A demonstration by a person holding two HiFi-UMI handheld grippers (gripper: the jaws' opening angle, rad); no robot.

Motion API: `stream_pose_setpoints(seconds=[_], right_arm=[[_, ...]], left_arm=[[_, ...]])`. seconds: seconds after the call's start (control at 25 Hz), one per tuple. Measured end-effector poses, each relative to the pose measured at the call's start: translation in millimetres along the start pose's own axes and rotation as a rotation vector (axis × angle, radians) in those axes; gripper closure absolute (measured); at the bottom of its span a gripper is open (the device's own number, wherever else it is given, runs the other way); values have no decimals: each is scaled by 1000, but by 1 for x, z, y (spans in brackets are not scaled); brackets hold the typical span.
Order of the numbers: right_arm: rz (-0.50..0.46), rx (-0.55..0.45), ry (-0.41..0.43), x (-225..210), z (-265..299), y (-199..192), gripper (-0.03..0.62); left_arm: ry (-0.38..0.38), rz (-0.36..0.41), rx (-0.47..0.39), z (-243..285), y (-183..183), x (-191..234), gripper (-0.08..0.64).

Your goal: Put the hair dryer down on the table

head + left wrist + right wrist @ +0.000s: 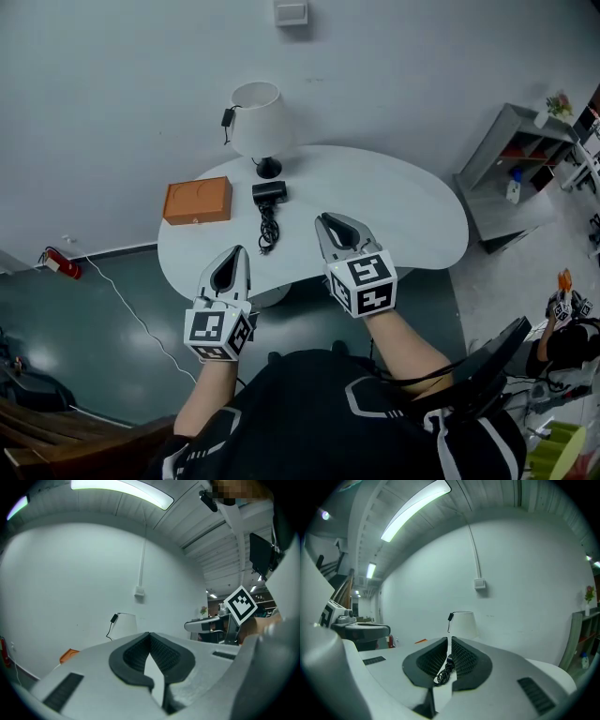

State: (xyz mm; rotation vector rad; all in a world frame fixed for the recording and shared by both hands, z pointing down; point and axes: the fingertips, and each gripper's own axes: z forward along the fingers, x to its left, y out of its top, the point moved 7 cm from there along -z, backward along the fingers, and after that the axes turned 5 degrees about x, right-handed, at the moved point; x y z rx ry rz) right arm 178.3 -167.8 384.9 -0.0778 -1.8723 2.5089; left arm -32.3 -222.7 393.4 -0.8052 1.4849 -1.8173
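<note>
The black hair dryer already lies on the round white table, just in front of the black foot of the white-shaded table lamp on the person's side. The flat orange box sits to the left of that foot. The left gripper and the right gripper hover over the table's near rim, well short of the lamp. Both pairs of tongs are pinched together with nothing in them. In the right gripper view the bundled black cord only shows through the slit between the jaws, lying farther off on the tabletop. The likeliest trouble from here is that cord: it trails from the dryer away from the lamp towards the person. A careless sweep of the right gripper could snag it and drag the dryer, or knock it against the lamp foot. The dryer's short body seems to lie crosswise, its long axis running left to right past the lamp foot. Which end is the nozzle is too small to tell. The cord bundle's length runs at right angles to the body.
</note>
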Motion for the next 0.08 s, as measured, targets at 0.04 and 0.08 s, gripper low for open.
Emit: stream_pose_setpoints(seconds=[0.04,0.08], right_arm=[[3,2,2,0,1,0,549],[6,5,4,0,2,0,549]], left_arm=[[0,-1,0,0,0,1,555],[1,-1,-1,-1,0,1,555]])
